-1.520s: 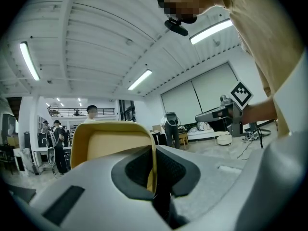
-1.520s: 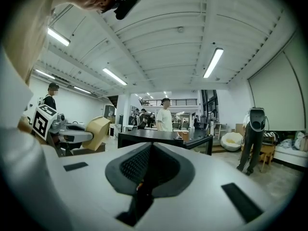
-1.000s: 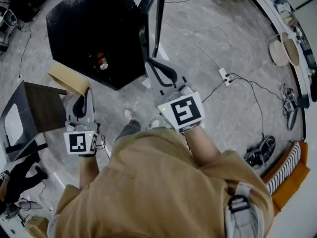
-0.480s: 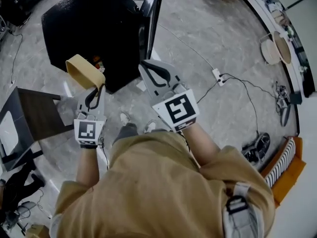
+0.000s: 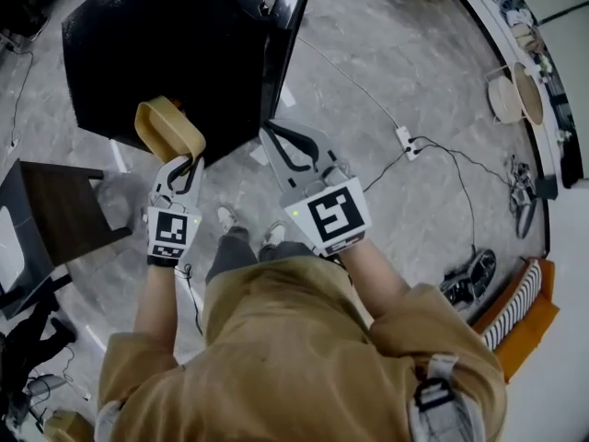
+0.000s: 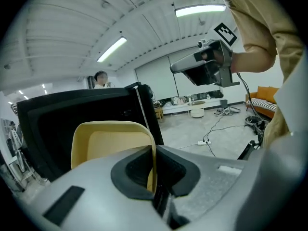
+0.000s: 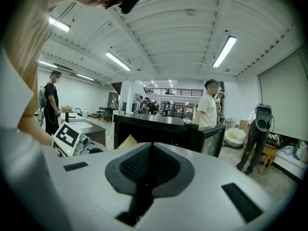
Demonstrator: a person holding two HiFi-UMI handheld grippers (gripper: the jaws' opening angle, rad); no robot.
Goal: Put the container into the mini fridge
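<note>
My left hand-held gripper [image 5: 188, 161] clamped on tan container [image 5: 166, 129] rim, upper left, lined up before mini fridge [image 5: 156, 53] for insertion; right hand-held gripper [image 5: 274, 136] jaws together, empty.

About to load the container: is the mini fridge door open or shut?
Open. The door stands swung out from the mini fridge, and the container held in the left claw faces the dark opening.
</note>
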